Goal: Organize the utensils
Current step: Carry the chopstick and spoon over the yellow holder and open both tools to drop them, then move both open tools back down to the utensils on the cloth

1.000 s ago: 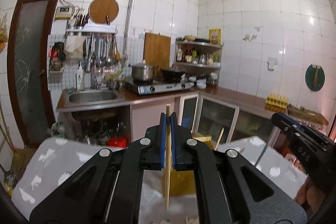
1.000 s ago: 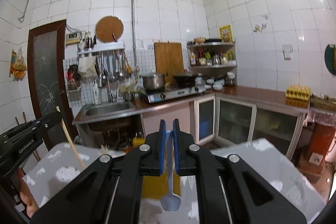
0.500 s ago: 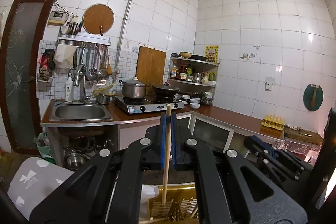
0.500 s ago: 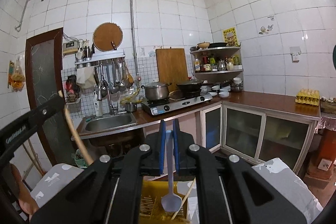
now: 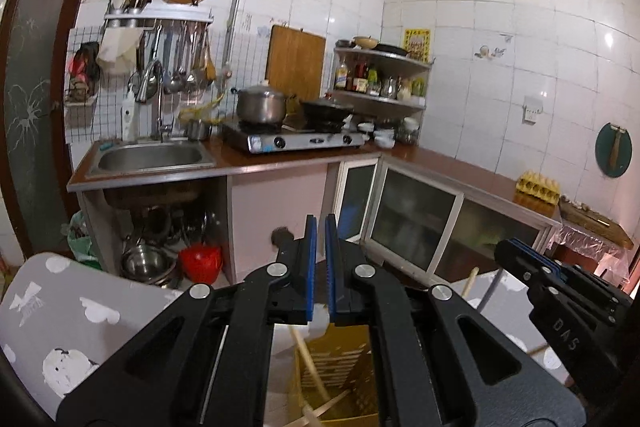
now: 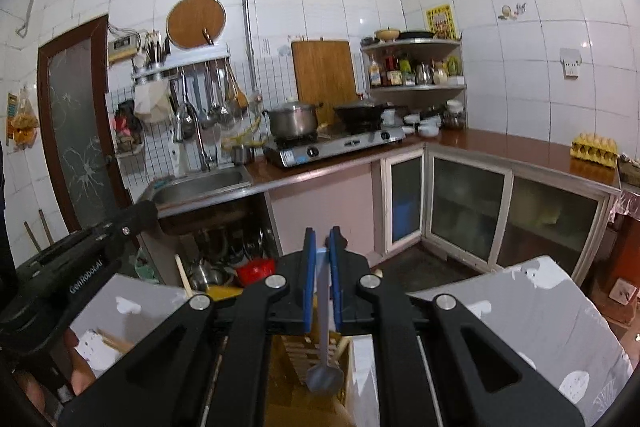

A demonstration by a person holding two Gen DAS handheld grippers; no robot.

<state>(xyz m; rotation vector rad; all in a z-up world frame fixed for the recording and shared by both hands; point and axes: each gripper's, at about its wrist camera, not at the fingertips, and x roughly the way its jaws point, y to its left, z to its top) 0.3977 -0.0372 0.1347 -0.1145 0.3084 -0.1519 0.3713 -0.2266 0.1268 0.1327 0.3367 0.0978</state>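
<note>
Spoon poised over the yellow utensil basket

My right gripper pinches the pale blue spoon, bowl down, above the basket; next I must lower and release. My left gripper hangs narrowly parted, empty, over the wooden chopsticks lying inside.

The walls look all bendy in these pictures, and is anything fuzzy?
Left wrist view: the fisheye lens bows the tiled wall, dark corners ring the picture, and the yellow basket below the left tongs is blurred. Right wrist view: the same bowing, and the grey spoon in the right tongs is soft.
</note>
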